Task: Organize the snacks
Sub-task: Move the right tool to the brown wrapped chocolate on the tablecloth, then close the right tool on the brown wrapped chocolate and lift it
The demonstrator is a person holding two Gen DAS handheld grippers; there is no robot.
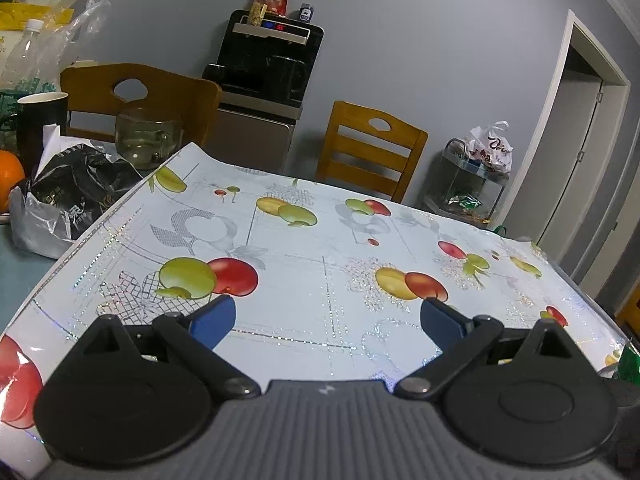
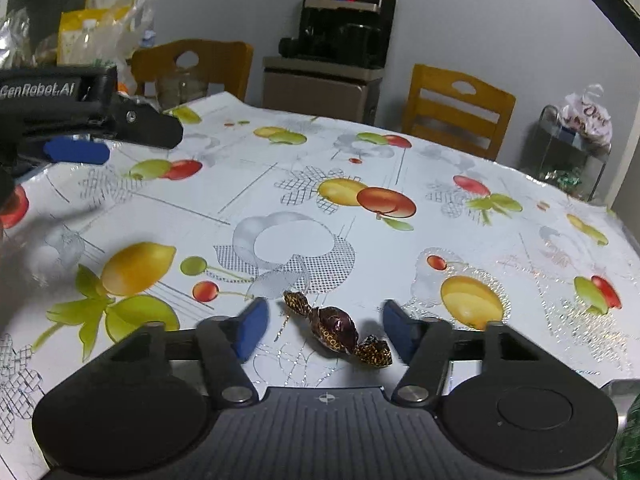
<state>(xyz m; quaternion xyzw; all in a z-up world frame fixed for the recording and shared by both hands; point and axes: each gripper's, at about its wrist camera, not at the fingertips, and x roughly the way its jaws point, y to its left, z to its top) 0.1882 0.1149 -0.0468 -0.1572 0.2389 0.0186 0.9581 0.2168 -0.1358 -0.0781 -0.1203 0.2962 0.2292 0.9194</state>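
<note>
So on the bench (image 2: 400, 152) with the fruit-print cover, this looks like the pick-up step: the right gripper (image 2: 324, 330) has its jaws released on either side of a wrapped candy (image 2: 338, 328) without pressing it, while the left gripper (image 1: 328, 320) hangs off to the side with jaws spread and nothing in them. Next move, I'd guess, is squeezing onto the fat middle, not the twisted ends. The candy lies flat, dark brown foil with gold-patterned twists, kinda slippery-looking.
</note>
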